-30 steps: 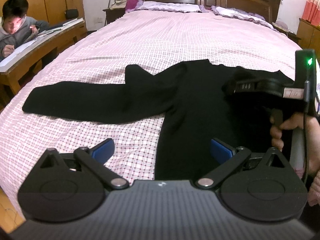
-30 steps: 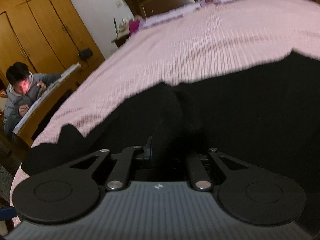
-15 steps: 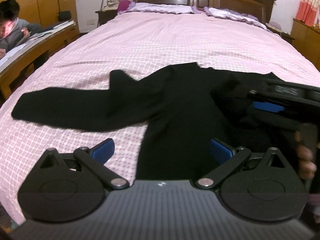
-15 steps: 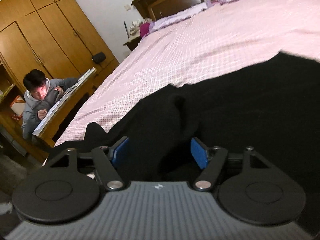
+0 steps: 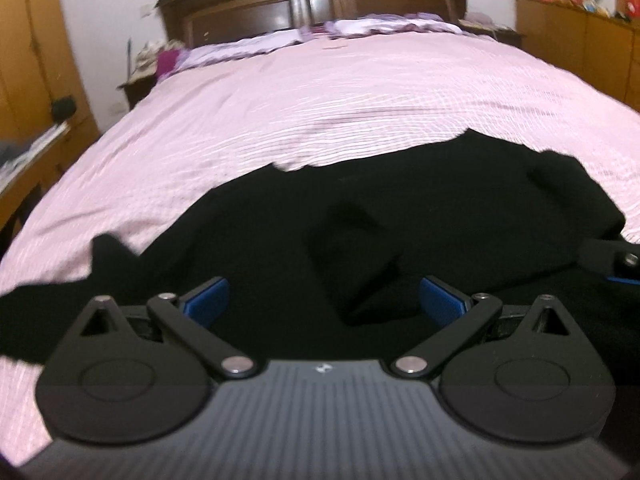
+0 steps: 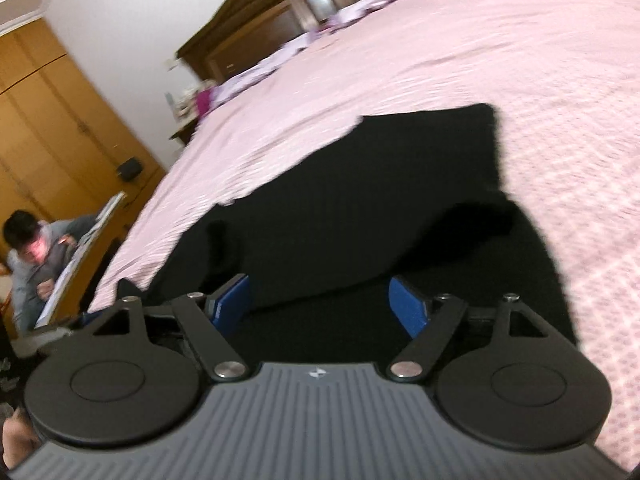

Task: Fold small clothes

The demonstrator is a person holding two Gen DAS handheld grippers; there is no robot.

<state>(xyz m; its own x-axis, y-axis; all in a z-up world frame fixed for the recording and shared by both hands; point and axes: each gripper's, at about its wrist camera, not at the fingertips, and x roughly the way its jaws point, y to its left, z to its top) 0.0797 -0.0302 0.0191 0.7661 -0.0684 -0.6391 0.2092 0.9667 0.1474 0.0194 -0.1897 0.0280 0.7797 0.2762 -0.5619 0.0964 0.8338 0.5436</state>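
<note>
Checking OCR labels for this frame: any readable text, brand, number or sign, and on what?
None readable.
Left gripper body: small pale logo mark, no letters.
Right gripper body: same mark, no letters.
Papers on the desk: too blurred to read.

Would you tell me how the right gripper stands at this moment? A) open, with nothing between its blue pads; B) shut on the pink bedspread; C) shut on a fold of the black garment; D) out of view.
A: in the right wrist view the right gripper has its blue pads spread apart above the black garment, gripping nothing.
</note>
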